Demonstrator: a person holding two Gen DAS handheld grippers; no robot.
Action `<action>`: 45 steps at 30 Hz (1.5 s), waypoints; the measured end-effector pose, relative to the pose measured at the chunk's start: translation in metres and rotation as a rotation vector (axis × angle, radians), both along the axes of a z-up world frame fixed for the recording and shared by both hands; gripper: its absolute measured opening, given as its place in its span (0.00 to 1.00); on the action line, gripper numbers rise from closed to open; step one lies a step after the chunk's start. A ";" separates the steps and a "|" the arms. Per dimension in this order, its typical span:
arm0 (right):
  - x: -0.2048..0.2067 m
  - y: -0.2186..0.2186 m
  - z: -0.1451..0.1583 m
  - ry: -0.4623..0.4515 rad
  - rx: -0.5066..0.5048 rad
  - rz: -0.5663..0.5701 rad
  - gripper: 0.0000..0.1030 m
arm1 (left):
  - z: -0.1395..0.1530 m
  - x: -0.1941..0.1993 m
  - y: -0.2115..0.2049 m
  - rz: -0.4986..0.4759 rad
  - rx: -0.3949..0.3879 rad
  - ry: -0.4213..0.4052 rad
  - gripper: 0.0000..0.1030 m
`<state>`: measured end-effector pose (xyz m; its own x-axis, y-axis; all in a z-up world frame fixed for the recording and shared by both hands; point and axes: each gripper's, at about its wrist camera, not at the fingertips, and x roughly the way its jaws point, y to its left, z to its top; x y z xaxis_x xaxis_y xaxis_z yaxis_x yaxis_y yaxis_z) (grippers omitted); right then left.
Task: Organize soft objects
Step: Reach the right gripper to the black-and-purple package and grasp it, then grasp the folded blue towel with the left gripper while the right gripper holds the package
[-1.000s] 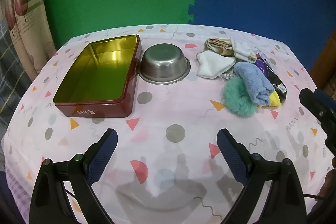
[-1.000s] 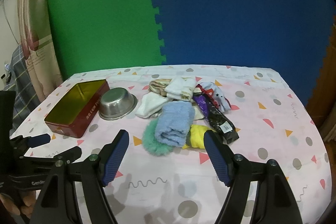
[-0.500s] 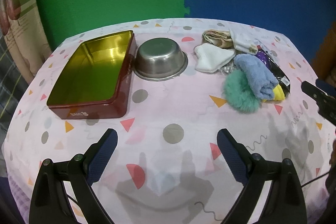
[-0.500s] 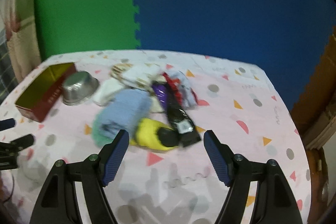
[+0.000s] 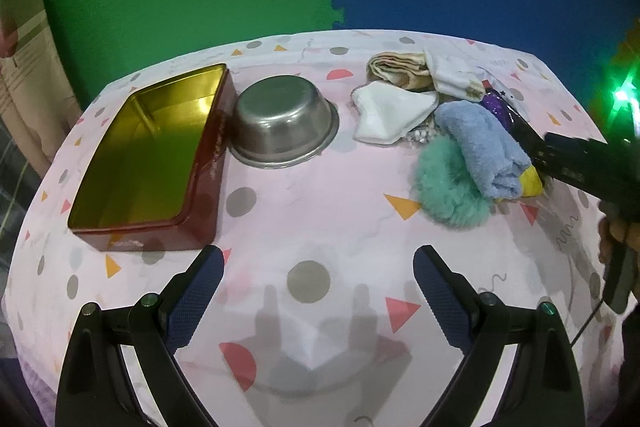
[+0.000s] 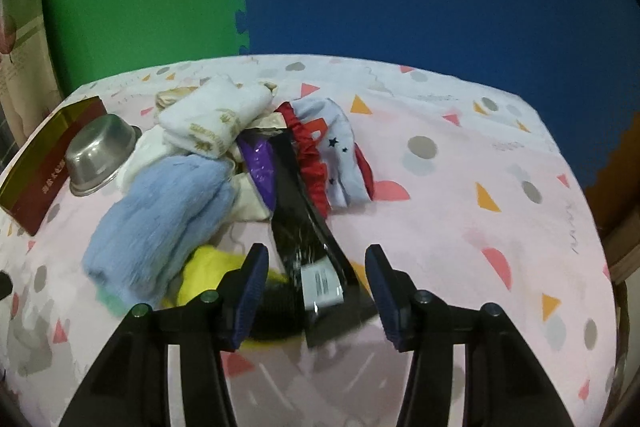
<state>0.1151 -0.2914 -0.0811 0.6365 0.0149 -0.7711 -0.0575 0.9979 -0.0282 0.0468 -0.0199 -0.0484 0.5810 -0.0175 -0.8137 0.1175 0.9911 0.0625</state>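
A heap of soft things lies on the patterned tablecloth: a blue towel (image 6: 168, 211), a yellow item (image 6: 212, 267), a white sock (image 6: 216, 119), a lilac garment with a red frill (image 6: 328, 143) and a teal fluffy piece (image 5: 444, 183). A glossy black packet with a white label (image 6: 304, 227) runs through the heap. My right gripper (image 6: 316, 267) hangs low over the packet's near end. Its jaws are closing with the labelled end between them, and the pads are not pressing on it. My left gripper (image 5: 318, 267) is open over bare cloth with nothing between its fingers.
A red tin with a gold inside (image 5: 152, 155) stands open at the left, and a steel bowl (image 5: 284, 119) sits right beside it. A white cloth (image 5: 388, 111) and a beige one (image 5: 396, 65) lie behind the heap. Green and blue foam mats back the table.
My right gripper has moved forward and down onto the heap, and its jaws have narrowed around the black packet's end. The left gripper has drifted slightly closer to the table.
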 end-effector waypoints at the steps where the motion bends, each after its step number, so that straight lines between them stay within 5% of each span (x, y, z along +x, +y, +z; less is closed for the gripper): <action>1: 0.007 0.001 -0.004 0.012 -0.005 0.008 0.50 | 0.000 0.001 -0.002 -0.004 0.002 0.000 0.92; 6: 0.023 0.004 -0.018 0.041 -0.014 0.032 0.50 | 0.000 0.009 -0.011 -0.037 -0.006 0.005 0.92; 15: 0.011 0.000 -0.020 0.026 0.007 0.059 0.29 | 0.006 0.019 -0.033 -0.080 -0.011 -0.002 0.92; 20: -0.008 -0.014 -0.015 0.011 0.040 0.027 0.27 | 0.008 0.024 -0.043 -0.103 -0.027 -0.006 0.92; 24: -0.022 -0.021 -0.006 -0.009 0.033 0.002 0.12 | 0.011 0.029 -0.056 -0.132 -0.044 -0.011 0.92; 32: -0.035 -0.033 -0.016 0.006 0.034 -0.029 0.11 | 0.009 0.046 -0.091 -0.213 -0.084 0.013 0.92; 43: -0.032 -0.031 -0.023 -0.014 0.056 -0.038 0.15 | -0.018 0.087 -0.124 -0.199 -0.099 0.116 0.92; 45: -0.032 -0.033 -0.024 -0.012 0.068 -0.039 0.16 | -0.023 0.092 -0.127 -0.195 -0.097 0.134 0.81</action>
